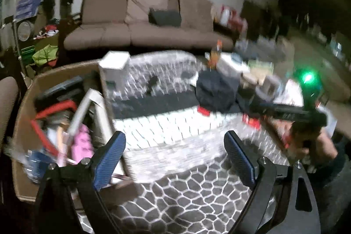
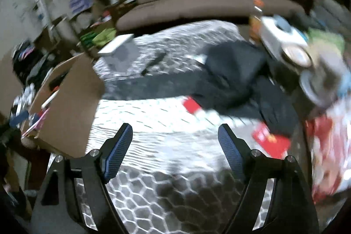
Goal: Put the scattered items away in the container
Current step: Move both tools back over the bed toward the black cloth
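Note:
A cardboard box (image 1: 24,106) stands at the left on the patterned rug (image 1: 175,201), holding a pink item (image 1: 82,144), red pieces and a white board. My left gripper (image 1: 175,152) hangs open beside the box's right wall, nothing between its blue pads. A dark garment (image 1: 216,89), two red packets (image 1: 203,111) (image 1: 250,118) and a small black item (image 1: 152,81) lie on the rug farther out. My right gripper (image 2: 175,146) is open and empty over bare rug, with the box (image 2: 72,91) to its left, the garment (image 2: 230,71) and a red packet (image 2: 269,139) to its right.
A brown sofa (image 1: 142,23) lines the far edge of the rug. A white carton (image 1: 114,67) stands at the box's far corner. Blurred clutter (image 2: 296,52) and an orange bottle (image 1: 216,54) crowd the right side. A person's hand (image 1: 311,142) shows at the right.

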